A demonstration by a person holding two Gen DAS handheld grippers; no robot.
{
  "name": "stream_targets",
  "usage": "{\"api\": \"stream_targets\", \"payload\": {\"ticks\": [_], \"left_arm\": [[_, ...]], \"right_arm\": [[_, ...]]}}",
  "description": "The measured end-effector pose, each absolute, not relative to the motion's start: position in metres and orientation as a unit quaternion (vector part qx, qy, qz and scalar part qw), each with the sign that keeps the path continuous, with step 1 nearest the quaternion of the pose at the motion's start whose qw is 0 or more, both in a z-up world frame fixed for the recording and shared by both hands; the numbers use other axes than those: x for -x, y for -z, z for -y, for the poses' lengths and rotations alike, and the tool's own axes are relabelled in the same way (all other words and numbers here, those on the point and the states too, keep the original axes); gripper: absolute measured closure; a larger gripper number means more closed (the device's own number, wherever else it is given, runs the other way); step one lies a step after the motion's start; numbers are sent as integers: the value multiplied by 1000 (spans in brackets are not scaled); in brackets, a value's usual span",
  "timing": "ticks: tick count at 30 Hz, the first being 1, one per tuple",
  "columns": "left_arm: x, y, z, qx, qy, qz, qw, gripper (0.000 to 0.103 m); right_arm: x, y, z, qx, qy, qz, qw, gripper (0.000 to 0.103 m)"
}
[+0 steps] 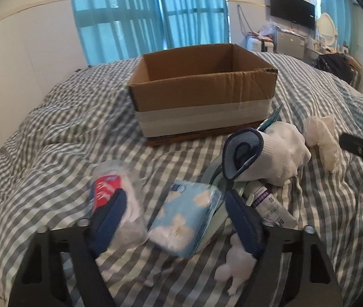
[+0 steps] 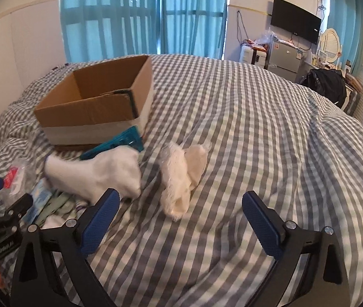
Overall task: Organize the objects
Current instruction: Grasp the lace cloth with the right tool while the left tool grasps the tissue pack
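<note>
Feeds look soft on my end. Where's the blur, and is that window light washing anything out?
Left wrist view: the tissue pack and plastic bag between the left claw fingers are smeared; the box is sharper. Right wrist view: the white glove is blurred, the right claw crisp. Both: curtains glow backlit but nothing washes out; fisheye bends the bed stripes.

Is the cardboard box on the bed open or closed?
Open. The cardboard box has no lid or flaps over its top, and its bare brown inner walls show in both views.

The box (image 1: 202,94) sits on the bed (image 2: 258,128) — tissue pack (image 1: 186,220) before it, glove (image 1: 278,153) right.
</note>
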State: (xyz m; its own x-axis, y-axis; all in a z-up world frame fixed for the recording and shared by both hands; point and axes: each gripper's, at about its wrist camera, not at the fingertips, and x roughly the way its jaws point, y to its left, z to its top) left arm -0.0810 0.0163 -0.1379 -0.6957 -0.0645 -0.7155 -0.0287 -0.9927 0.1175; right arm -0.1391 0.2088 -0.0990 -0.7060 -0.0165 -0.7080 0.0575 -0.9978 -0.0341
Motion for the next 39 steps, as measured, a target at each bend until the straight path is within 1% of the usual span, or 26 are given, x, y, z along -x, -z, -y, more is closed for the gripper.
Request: {"api": "stream_targets", "payload": {"ticks": [1,2,4,7,8,9,10,11,12,13,15,19,26,33,39], "left_arm": [[86,143,-16,-400,915,60,8,36],[90,148,-15,-409,911,59,7,38],[96,158,-12,-421,906,49,0,39],[102,168,-11,-428,902,54,-5,39],[103,169,-10,-427,902,60,-6,39],[106,170,-9,-427,902,62,-7,39],[107,171,-7,-428,902,60,-9,39],[109,171,-6,-430,901,56,-11,40],[108,172,-5,-432,900,52,-17,48],[109,173,-4,-435,899,51,-22,48],[106,174,-4,-432,900,52,-23,49],[100,171,-1,-437,898,53,-18,51],[83,148,3,-421,906,33,-20,52],[68,109,6,-383,923,21,-24,52],[59,76,14,-352,935,-1,-31,52]], "right_arm": [[145,100,-209,-385,922,-26,18,10],[150,103,-210,-389,921,-24,18,14],[163,109,-209,-404,914,-17,23,19],[175,125,-207,-426,904,-12,33,30],[176,130,-207,-431,902,-12,34,38],[178,137,-206,-441,897,-13,39,48],[179,141,-205,-447,894,-12,41,55],[180,145,-205,-451,891,-12,45,67],[181,146,-206,-452,891,-11,47,75],[179,146,-206,-450,892,-13,49,77],[177,144,-207,-443,895,-10,55,86],[168,141,-208,-439,896,-16,60,92],[144,114,-203,-412,908,-15,73,92],[115,82,-194,-381,919,-1,97,92],[93,53,-178,-356,928,-11,115,92]]}}
